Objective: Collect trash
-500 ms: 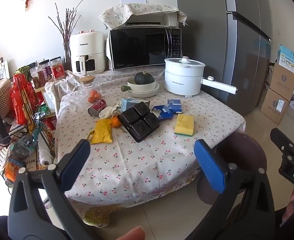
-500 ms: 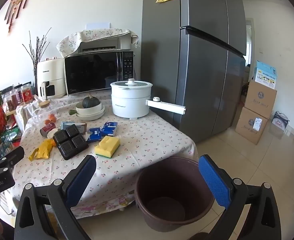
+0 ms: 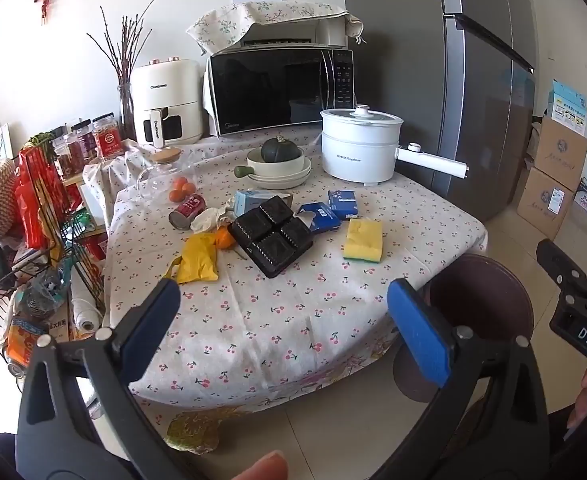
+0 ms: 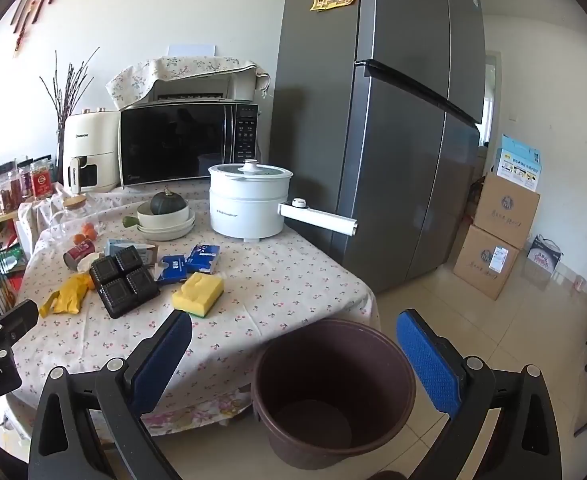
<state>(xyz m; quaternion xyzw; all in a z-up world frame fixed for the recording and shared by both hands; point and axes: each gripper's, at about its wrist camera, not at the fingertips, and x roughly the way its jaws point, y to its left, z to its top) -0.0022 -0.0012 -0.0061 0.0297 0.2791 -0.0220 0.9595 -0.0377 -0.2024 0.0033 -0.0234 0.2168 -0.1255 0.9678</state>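
On the cherry-print table (image 3: 277,320) lie a black plastic tray (image 3: 271,235), a yellow wrapper (image 3: 198,259), a crumpled white tissue (image 3: 209,218), a red can (image 3: 187,212) on its side, blue packets (image 3: 329,210) and a yellow sponge (image 3: 363,239). A brown trash bin (image 4: 333,392) stands on the floor at the table's front right corner. My left gripper (image 3: 285,332) is open and empty, short of the table's front edge. My right gripper (image 4: 297,364) is open and empty above the bin's near side.
A white electric pot (image 3: 359,144), a bowl with a dark squash (image 3: 279,160), a microwave (image 3: 279,92) and an air fryer (image 3: 167,102) stand at the back. A wire rack (image 3: 25,216) is left of the table. A grey fridge (image 4: 393,120) and cardboard boxes (image 4: 497,236) are right.
Both grippers have crept slightly forward and up toward the table. Both remain open and empty.
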